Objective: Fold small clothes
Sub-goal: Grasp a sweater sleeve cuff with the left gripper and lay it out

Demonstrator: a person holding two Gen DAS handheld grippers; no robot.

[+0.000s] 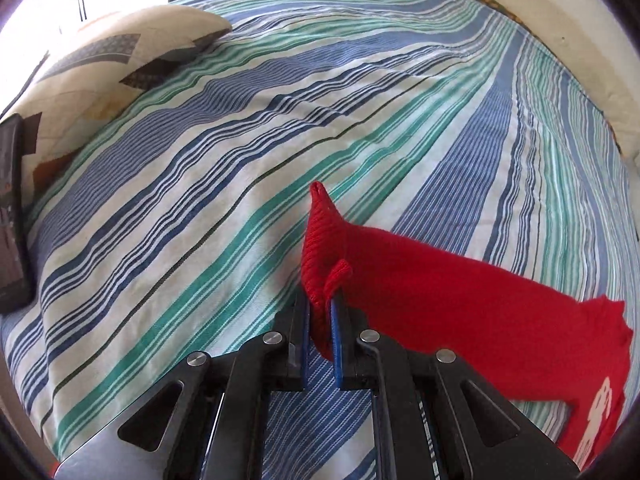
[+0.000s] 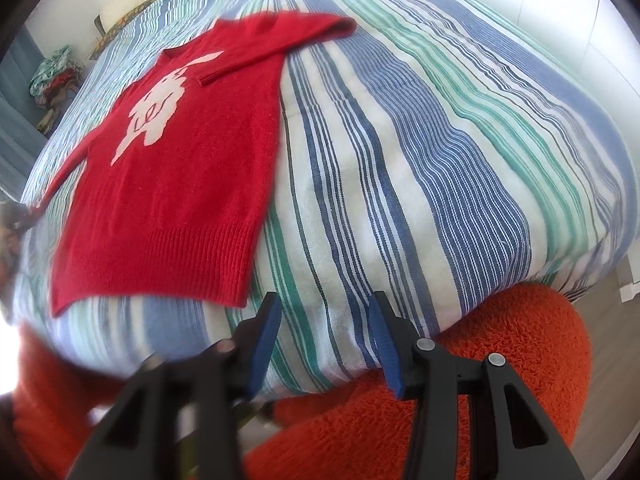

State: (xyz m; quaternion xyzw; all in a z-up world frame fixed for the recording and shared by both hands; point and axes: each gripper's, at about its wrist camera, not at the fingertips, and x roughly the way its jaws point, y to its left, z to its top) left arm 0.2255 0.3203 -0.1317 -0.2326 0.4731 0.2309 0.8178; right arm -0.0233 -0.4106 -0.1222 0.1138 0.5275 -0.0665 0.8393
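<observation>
A small red knitted sweater (image 2: pixel 172 168) with a white figure on its chest lies flat on the striped bedspread (image 2: pixel 400 140). One sleeve is folded across the upper chest. In the left wrist view my left gripper (image 1: pixel 320 312) is shut on the ribbed cuff of the other sleeve (image 1: pixel 324 248), which stretches away to the right toward the sweater's body (image 1: pixel 520 328). My right gripper (image 2: pixel 324 316) stands open over the bed's near edge, right of the sweater's hem, with nothing between its blue pads.
A patterned pillow (image 1: pixel 120 68) and a dark flat object (image 1: pixel 12 216) lie at the bed's left side. Orange fleecy fabric (image 2: pixel 500 360) on the person fills the space below the right gripper. A pile of clothes (image 2: pixel 56 76) sits beyond the bed.
</observation>
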